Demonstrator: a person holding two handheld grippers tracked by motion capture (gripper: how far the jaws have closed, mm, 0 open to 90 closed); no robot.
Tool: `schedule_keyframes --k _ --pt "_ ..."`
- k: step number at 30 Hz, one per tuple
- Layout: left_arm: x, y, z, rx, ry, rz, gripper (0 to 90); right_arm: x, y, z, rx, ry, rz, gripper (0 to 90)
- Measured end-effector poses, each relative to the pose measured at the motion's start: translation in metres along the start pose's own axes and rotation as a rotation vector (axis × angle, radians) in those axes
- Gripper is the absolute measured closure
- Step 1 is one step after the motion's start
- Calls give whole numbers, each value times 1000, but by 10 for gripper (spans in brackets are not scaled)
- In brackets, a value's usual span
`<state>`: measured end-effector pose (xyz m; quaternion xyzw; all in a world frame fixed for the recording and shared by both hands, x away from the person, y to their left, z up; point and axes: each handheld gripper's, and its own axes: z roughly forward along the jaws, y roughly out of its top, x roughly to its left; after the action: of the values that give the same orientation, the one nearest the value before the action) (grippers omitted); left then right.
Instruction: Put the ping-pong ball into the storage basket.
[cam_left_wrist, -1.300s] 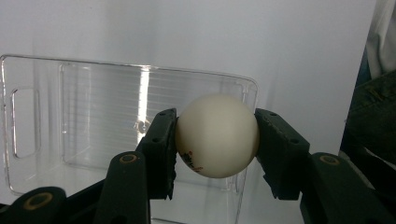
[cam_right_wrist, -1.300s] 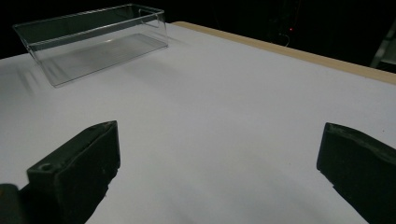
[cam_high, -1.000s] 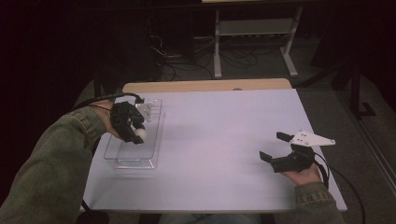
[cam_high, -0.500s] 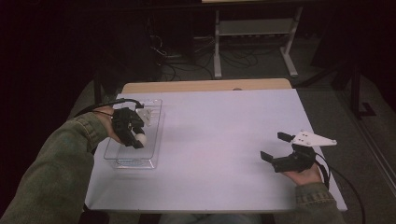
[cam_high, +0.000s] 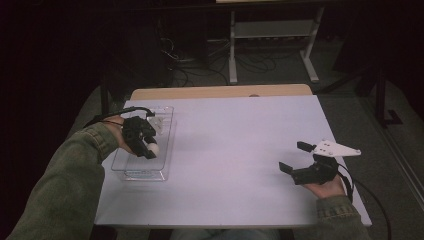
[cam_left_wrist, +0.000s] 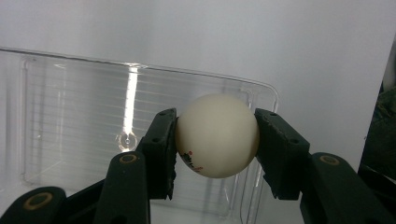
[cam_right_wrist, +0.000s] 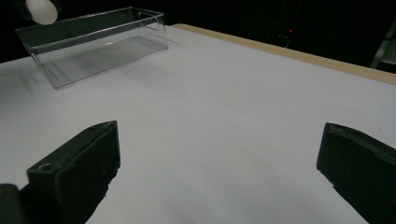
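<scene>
1. Two grippers are at work over a white table, one in each hand.
2. Left gripper hangs above a clear bin at the table's left side, its jaws clamped on a white ball.
3. Both pads press the ball's sides in the left gripper view; red and black print shows low on the ball.
4. Ball sits above the bin's floor, near the bin's right wall in the high view; whether it touches the floor I cannot tell.
5. Bin shows a ribbed, bare bottom beneath the ball.
6. Right gripper rests low at the table's right side, well apart from the bin, jaws wide and holding nothing.
7. Right gripper view looks across the tabletop to the bin far off, with the ball above its left end.
</scene>
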<state>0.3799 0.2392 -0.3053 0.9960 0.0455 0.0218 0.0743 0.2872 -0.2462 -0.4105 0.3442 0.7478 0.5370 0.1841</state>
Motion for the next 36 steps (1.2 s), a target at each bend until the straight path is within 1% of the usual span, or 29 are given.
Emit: schedule_keyframes --k 1,3,4,6,9,18,20,21,25,31,36 --pt "0 0 2 2 -2 -3 512 0 0 0 0 0 0 0" --pt "1 1 5 20 1 4 512 0 0 0 0 2 -1 0" --pt "2 1 7 23 0 -1 512 0 0 0 1 2 -1 0" --pt "3 2 10 17 -6 -3 512 0 0 0 0 1 -5 0" --pt "4 4 15 27 -13 2 512 0 0 0 -1 1 -6 0" --pt "8 4 28 40 -26 -6 512 0 0 -1 -7 1 -6 0" --pt "9 3 31 52 -30 -15 512 0 0 -1 -6 -1 -6 0" --pt "10 3 32 57 -29 -12 512 0 0 -1 -5 -1 -6 0" --pt "11 1 37 47 -38 -21 512 0 0 -1 -5 -1 -8 0" --pt "12 -2 46 54 -53 -26 512 0 0 -1 -5 -2 -10 0" --pt "14 -2 50 52 -56 -27 512 -1 0 -3 -8 -9 -4 0"
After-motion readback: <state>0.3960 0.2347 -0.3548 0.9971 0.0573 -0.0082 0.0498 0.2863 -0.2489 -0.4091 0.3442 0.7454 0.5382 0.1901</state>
